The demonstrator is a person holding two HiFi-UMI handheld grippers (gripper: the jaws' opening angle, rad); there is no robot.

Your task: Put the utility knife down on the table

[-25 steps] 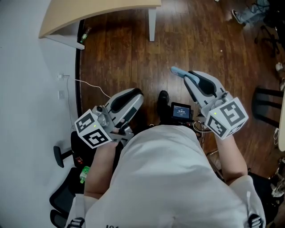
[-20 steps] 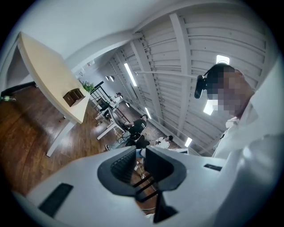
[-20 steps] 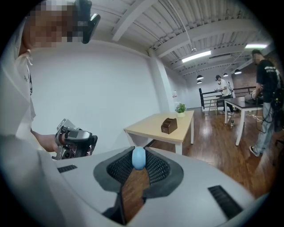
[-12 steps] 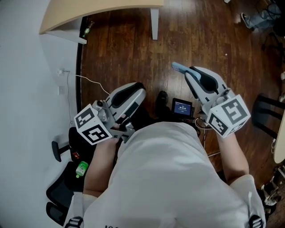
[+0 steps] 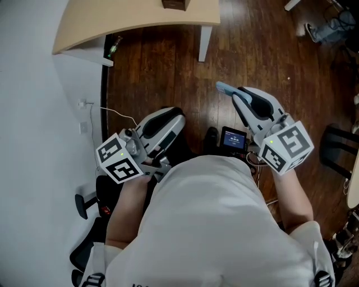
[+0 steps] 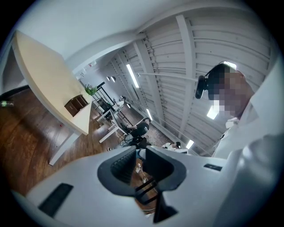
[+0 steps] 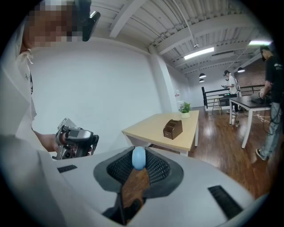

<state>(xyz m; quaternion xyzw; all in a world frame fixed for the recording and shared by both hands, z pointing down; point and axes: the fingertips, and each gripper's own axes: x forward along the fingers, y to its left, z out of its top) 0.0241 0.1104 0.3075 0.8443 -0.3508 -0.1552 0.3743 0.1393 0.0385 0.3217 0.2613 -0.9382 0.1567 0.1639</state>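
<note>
Wood floor [image 5: 162, 73] underfoot; desk [image 5: 134, 22] well ahead, not under either gripper. Right gripper [image 7: 138, 170] clamped on utility knife [image 7: 138, 158], blue end poking past jaws, held over floor near person's waist. Left gripper [image 6: 138, 162] jaws slightly apart, nothing between. Progress: early, knife in grip and well apart from desk. Left to do: reach desk, lower, release.

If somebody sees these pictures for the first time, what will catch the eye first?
Most likely the light blue utility knife, clamped in the right hand-held gripper above the dark wood floor. Next comes the pale table at the top of the head view, with a small brown box on it.
</note>
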